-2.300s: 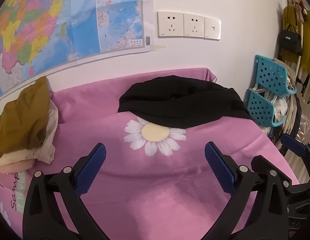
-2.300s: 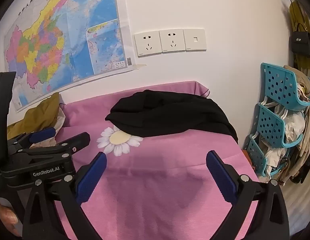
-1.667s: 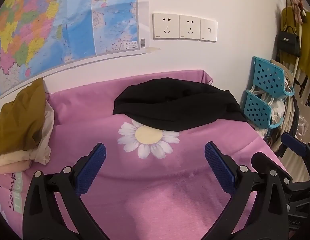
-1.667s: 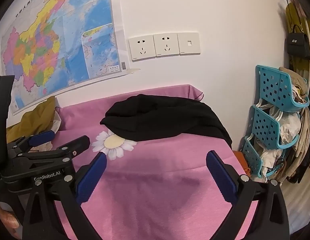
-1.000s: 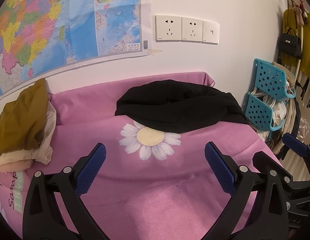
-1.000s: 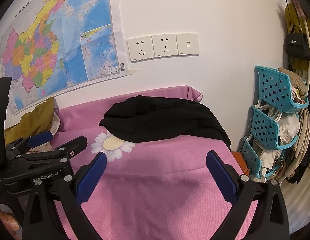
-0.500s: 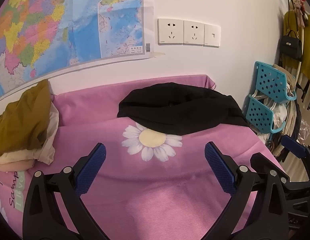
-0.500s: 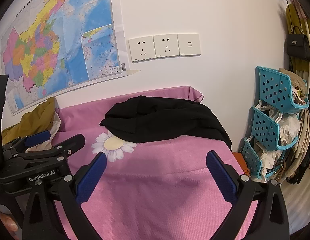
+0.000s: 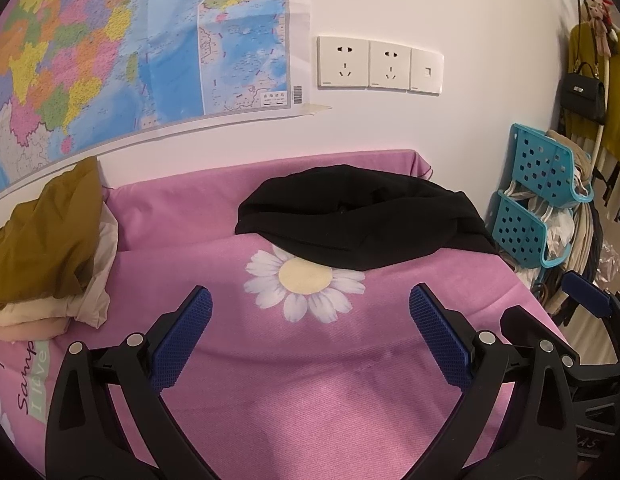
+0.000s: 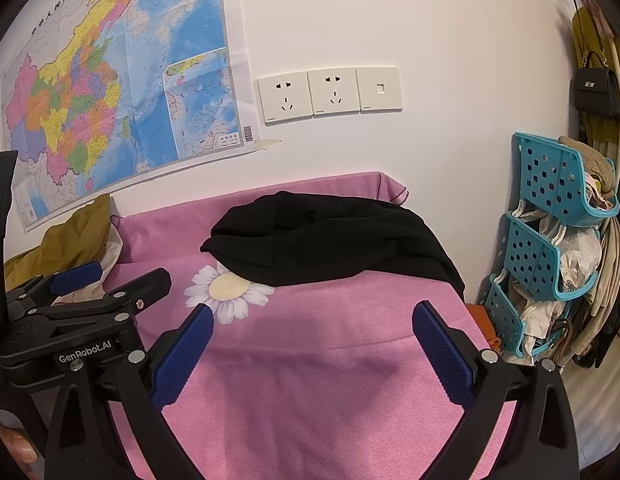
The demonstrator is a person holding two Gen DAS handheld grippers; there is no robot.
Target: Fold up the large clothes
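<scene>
Pink cloth (image 9: 310, 380) with a white daisy print (image 9: 306, 286) covers the table; its near edge is cut off by both frames. On the wall, a coloured map (image 10: 110, 92) runs out of frame at the left, its print too small to read. A black garment (image 9: 358, 224) lies bunched in a heap at the far side of the table, against the wall, partly over the daisy; its right end drapes off the table edge, and its shape cannot be made out. An olive and cream clothes pile (image 9: 42, 256) sits at the far left, partly cropped. Left gripper (image 9: 310, 336): fingers spread wide, empty, over bare cloth, well short of the garment. Right gripper (image 10: 312, 344): fingers likewise wide, holding nothing. Readable text: "GenRobot.AI" on the left gripper body in the right wrist view; partial "Samp" and "I love" at the cloth's left edge.
</scene>
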